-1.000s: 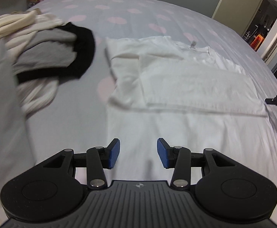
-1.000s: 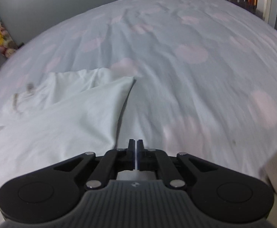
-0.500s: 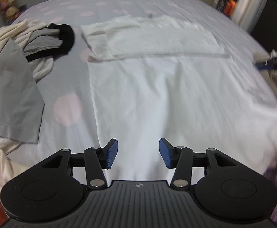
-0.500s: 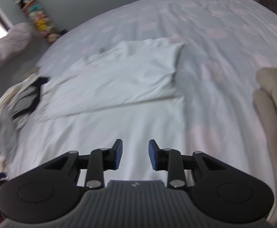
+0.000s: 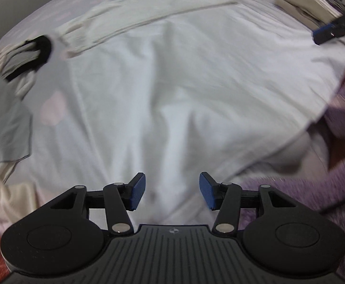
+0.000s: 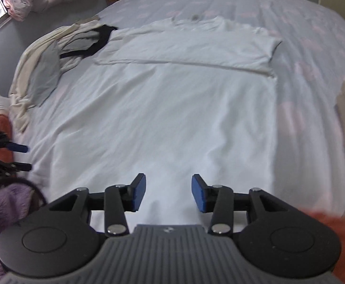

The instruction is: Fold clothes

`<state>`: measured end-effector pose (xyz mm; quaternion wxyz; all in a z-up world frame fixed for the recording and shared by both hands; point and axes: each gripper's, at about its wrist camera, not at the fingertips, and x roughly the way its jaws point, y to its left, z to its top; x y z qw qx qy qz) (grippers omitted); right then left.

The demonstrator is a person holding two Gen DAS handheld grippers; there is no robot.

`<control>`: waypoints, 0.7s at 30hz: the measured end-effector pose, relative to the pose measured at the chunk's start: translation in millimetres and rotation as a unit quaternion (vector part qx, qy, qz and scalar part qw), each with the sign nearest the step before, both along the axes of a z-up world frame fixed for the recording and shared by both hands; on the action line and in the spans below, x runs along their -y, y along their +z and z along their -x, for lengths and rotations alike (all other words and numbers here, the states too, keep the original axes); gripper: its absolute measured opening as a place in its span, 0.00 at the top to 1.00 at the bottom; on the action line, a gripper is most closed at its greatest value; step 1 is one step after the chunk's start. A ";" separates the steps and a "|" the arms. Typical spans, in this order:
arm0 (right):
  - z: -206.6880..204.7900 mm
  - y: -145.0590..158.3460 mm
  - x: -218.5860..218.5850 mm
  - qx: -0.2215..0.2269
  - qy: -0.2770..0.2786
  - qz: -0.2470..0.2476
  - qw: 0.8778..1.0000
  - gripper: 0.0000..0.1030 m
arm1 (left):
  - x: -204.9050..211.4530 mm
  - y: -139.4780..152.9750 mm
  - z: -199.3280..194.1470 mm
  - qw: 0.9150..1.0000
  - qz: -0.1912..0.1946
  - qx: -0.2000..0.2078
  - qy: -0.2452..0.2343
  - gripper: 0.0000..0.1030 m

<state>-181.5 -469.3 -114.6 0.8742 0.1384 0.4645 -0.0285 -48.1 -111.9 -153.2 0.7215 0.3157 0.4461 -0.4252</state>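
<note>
White shirt (image 6: 172,108) flat on bed (image 6: 314,23)

Both wrist views look steeply down from close above the near hem of the white shirt (image 5: 172,90) on the bed (image 6: 291,7). They share the shirt's folded top and the clothes pile (image 6: 54,54) beside it.

The white shirt (image 6: 172,108) is thin, matt cloth, softly creased. The bedsheet (image 6: 314,35) under it is smooth matt fabric. Each gripper (image 6: 168,195) has matt black plastic arms, shiny metal rivets and blue textured pads (image 6: 139,194). The purple sleeve (image 5: 314,189) looks fluffy.
</note>
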 end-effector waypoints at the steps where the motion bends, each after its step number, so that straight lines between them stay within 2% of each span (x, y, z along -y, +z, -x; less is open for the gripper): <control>1: 3.0 -0.4 -7.0 -0.002 0.008 0.002 1.000 0.52 | 1.2 -2.6 3.6 1.000 -0.005 -0.002 -0.010 0.50; 5: 15.0 0.1 -35.3 -0.009 0.040 0.040 0.998 0.48 | -0.7 -7.3 8.2 1.000 -0.005 -0.009 -0.019 0.50; 13: 28.6 3.7 -69.2 -0.005 0.066 0.091 0.994 0.43 | 1.4 -14.1 14.0 0.999 -0.015 -0.019 -0.047 0.50; 21: 33.1 -2.7 -69.0 0.003 0.070 0.090 0.993 0.42 | 9.0 -38.2 4.4 0.996 -0.052 -0.058 -0.042 0.50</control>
